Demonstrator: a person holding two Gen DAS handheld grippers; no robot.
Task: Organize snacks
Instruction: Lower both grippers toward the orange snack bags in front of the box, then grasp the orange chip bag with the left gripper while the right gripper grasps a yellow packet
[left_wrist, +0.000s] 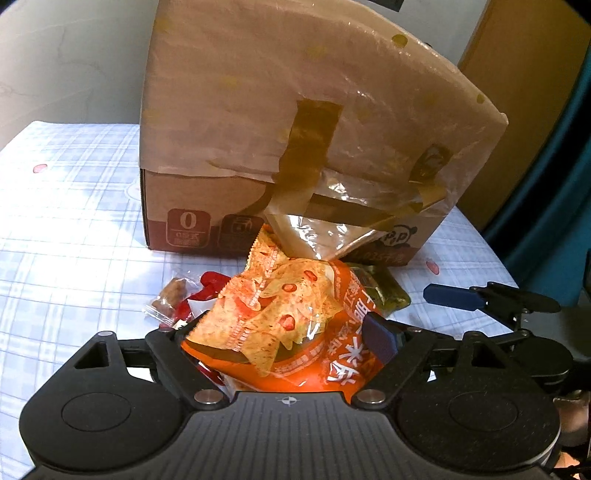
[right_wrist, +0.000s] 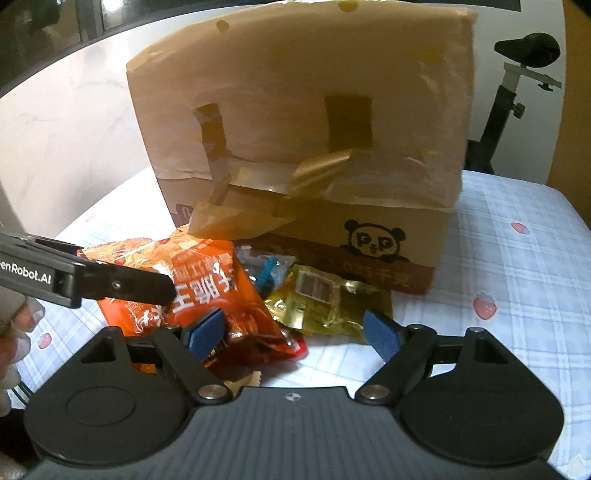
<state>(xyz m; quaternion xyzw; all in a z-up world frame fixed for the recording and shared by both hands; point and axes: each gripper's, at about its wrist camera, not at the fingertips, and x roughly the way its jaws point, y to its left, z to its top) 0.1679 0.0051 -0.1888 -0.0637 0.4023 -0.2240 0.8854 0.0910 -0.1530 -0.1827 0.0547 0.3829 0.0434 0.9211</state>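
Observation:
An orange snack bag sits between the fingers of my left gripper, which is shut on it in front of the cardboard box. In the right wrist view the same orange bag lies in a pile with a yellow-green packet and a blue-and-clear packet at the foot of the box. My right gripper is open and empty, just short of the pile; its blue fingers straddle the yellow-green packet's near edge. The left gripper's finger reaches in from the left onto the orange bag.
The box stands with taped flaps on a blue-checked cloth printed with strawberries. A small clear packet of brown snacks and a red wrapper lie left of the orange bag. A black stand rises behind the table at the right.

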